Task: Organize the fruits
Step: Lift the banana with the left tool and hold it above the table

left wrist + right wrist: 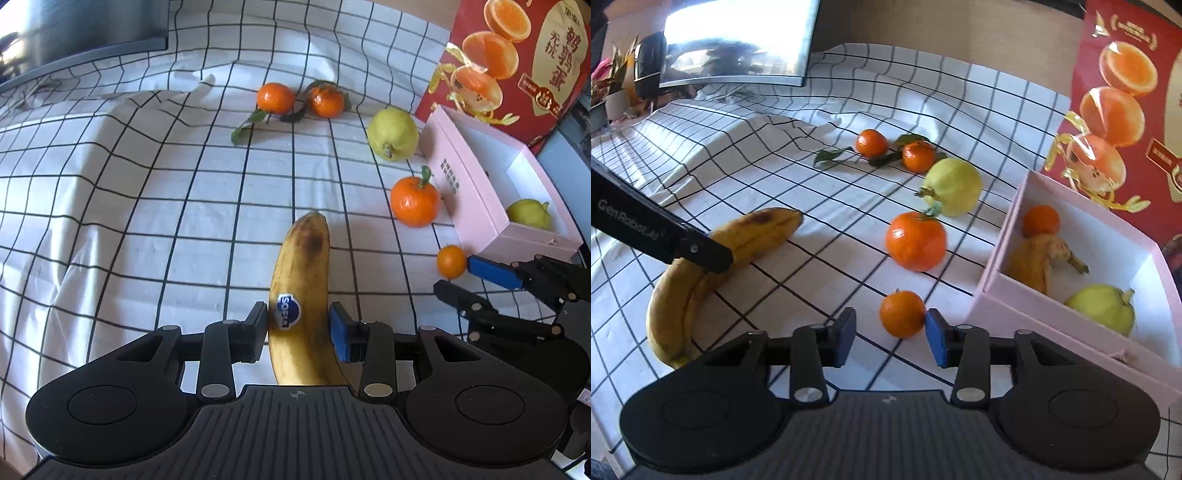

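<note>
On checked desk (147, 221) | L tongs (299, 326) gripped banana (301, 295) | R tongs (890, 334) open round small mandarin (902, 314) | next: likely lift both into pink box (997, 295)

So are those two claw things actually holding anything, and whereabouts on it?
The left gripper clamps the banana around its middle, by the sticker. The right gripper is open around a small tangerine, not yet gripping it.

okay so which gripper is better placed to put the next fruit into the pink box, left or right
Probably the left. The left gripper is already shut on the banana, so it only needs carrying to the pink box. The right gripper is open, with just one finger against the small orange.
</note>
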`<state>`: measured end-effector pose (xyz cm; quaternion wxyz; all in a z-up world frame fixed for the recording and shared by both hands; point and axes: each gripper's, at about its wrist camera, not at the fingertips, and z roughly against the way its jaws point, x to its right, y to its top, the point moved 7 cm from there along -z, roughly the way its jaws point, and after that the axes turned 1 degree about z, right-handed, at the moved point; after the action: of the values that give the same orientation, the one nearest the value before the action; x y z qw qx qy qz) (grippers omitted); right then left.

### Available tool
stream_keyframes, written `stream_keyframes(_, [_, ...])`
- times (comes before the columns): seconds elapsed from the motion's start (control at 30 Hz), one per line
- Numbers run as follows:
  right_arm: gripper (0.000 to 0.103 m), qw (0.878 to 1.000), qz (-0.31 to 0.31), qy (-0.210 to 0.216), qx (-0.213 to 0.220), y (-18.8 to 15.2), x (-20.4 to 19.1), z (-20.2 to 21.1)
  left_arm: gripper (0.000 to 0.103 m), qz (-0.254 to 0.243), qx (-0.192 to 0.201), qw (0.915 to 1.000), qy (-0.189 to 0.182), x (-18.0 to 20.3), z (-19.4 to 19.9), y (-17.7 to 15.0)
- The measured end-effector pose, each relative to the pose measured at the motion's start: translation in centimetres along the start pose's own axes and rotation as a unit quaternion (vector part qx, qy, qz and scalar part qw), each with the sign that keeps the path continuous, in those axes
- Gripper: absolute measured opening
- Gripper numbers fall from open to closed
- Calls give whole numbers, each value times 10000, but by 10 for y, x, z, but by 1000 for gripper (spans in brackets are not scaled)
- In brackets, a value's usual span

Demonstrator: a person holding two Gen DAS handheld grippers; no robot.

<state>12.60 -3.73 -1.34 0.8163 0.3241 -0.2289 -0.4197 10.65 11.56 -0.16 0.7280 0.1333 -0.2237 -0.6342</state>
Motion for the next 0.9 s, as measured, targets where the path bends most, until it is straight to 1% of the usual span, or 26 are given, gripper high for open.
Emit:
stream_keyframes(0.2, [39, 9999, -59, 49, -92, -10, 1, 2, 45, -50, -157, 9998, 79, 4, -1, -10])
stream_keyframes(0.4, [39, 10000, -25, 69, -55, -16, 0, 7, 46, -23, -226, 9997, 126, 5, 0, -15])
stream_keyframes(0.47, [40, 10000, -45, 68, -42, -18, 0, 8, 47, 10, -312, 9995, 110, 5, -3, -16])
stream_keyframes(0.5, [41, 10000, -64, 66, -37, -19, 1, 9, 47, 9, -292, 9995, 112, 6, -3, -17])
stream_keyframes(0.57, [45, 9999, -126, 39, -24, -21, 2, 10, 48, -87, -292, 9994, 175, 8, -4, -17])
stream_keyframes(0.6, [49, 9999, -168, 21, -23, -22, 4, 10, 49, -111, -290, 9993, 190, 9, -5, -17])
stream_keyframes(0.63, [55, 9998, -208, -3, -22, -23, 5, 11, 51, -116, -278, 9994, 196, 10, -5, -18])
stream_keyframes(0.7, [64, 9995, -317, -56, -17, -26, 9, 12, 51, -86, -221, 9995, 212, 10, -4, -19])
stream_keyframes(0.8, [69, 9984, -562, -5, -52, -31, 13, 13, 51, -18, -122, 9996, 239, 10, -3, -20])
stream_keyframes(0.87, [72, 9974, -720, 27, -83, -33, 16, 13, 52, 157, -22, 9996, 227, 8, -2, -21])
stream_keyframes(0.9, [76, 9968, -794, 27, -95, -35, 17, 13, 51, 265, 34, 9994, 205, 7, -1, -21])
